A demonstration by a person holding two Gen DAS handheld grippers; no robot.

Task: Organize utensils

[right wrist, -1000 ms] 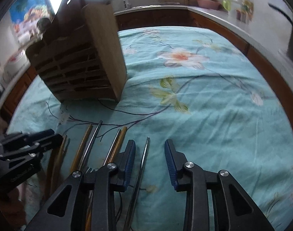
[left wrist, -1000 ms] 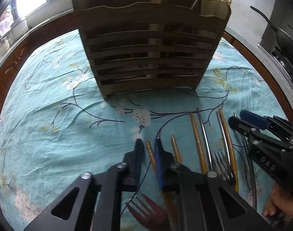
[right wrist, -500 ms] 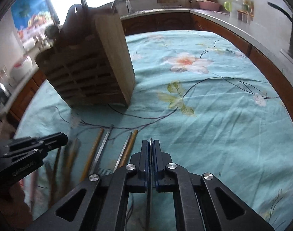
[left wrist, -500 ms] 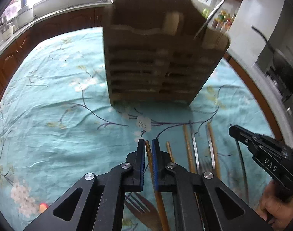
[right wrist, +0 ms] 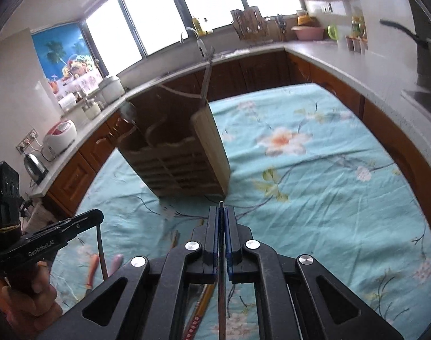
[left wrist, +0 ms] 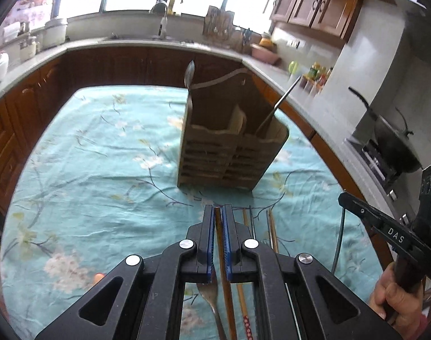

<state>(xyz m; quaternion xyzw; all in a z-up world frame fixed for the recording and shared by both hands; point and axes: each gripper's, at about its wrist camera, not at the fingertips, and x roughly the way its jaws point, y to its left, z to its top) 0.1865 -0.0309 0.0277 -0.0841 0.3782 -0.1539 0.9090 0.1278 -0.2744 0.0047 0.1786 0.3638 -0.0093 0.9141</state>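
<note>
- The left tool [left wrist: 218, 243] was closed on a slim brown wooden chopstick [left wrist: 221, 257], its blue pads pinching the shaft partway along, with the stick's tip poking just past the fingertips and the rest running back under the tool body.
- The right tool [right wrist: 221, 238] was likewise clamped shut, on a thin grey metal utensil handle [right wrist: 221, 289] (what kind of head it had was hidden below the tool).
- Both items appeared lifted clear of the turquoise floral cloth covering the tabletop [left wrist: 102, 147], pointing toward the slatted wooden utensil holder [left wrist: 229, 147], which stood upright near the middle of the tabletop with a metal spoon [left wrist: 190, 73] and another metal handle already sticking out of it.
- More utensils lay on the cloth at the near edge of the tabletop, among them a metal fork [left wrist: 211, 300] and further chopsticks.
- Judged from the look of them, both held pieces were light and stiff; the smooth metal handle seemed likelier to pivot or slip, so a hold near mid-length would suit it best.
- Each piece probably wanted dropping end-first into an open compartment.
</note>
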